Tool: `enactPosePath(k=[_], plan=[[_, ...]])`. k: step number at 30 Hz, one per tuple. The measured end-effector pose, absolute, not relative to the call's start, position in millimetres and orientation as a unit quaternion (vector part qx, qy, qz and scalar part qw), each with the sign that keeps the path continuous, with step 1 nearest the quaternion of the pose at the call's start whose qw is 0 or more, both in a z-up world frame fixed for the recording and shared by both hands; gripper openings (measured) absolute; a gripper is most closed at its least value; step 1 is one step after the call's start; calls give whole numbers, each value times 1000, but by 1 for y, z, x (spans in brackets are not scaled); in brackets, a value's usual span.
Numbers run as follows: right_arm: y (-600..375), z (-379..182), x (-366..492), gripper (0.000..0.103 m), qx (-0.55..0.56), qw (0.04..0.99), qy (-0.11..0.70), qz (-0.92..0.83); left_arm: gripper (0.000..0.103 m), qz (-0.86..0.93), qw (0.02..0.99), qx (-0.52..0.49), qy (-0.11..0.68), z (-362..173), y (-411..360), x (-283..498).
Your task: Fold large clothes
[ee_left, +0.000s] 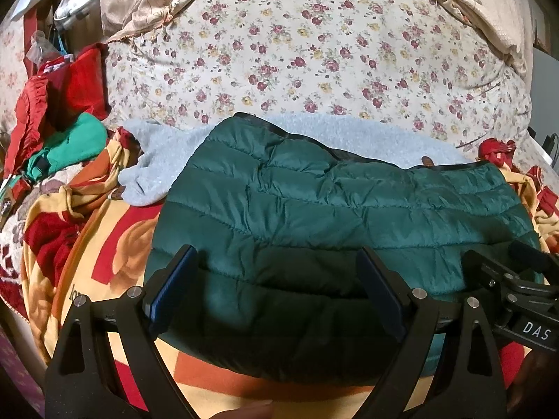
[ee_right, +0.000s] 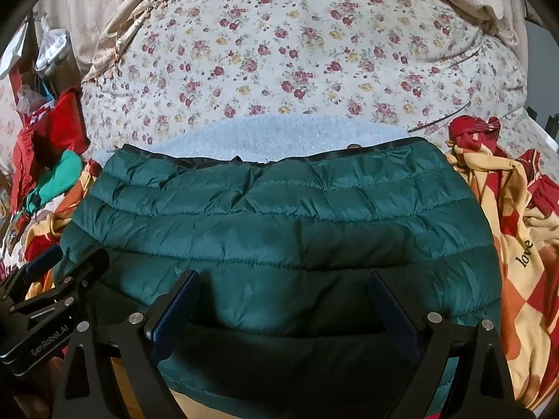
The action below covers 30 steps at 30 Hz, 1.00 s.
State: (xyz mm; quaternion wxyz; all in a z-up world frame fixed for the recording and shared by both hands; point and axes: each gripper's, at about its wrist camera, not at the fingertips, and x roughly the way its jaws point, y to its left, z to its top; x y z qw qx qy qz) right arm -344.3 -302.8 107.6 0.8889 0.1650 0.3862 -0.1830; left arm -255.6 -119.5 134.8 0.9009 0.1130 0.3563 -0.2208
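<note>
A dark green quilted puffer jacket (ee_left: 314,202) lies folded into a flat block on the bed; it also shows in the right wrist view (ee_right: 279,216). Under its far side lies a pale blue fleece garment (ee_left: 164,153), also seen in the right wrist view (ee_right: 286,132). My left gripper (ee_left: 276,262) is open and empty, fingers spread just over the jacket's near edge. My right gripper (ee_right: 284,286) is open and empty, also over the near edge. The right gripper shows at the right edge of the left wrist view (ee_left: 517,272); the left gripper shows at the left of the right wrist view (ee_right: 63,272).
A red, orange and yellow blanket (ee_right: 524,244) covers the bed under the jacket. A floral quilt (ee_left: 314,52) is heaped behind. A pile of red and bright green clothes (ee_left: 63,132) lies at the left. Bags and clutter stand at the far left (ee_left: 73,3).
</note>
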Motion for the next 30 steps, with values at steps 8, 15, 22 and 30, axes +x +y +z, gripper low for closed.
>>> enactPosePath(k=[8,15,22,30], plan=[[-301,108,-345,96,161,890,386,-181,92,-226,899,117,356,134,-120,-259],[-297,109,-346,96,159,891,384,-183,92,-225,900,116,356,134,-119,-260],[-294,111,-345,96,155,892,383,-181,92,-224,901,115,354,134,-120,-262],[-295,110,-345,96,156,891,385,-182,92,-225,901,114,354,134,-123,-263]])
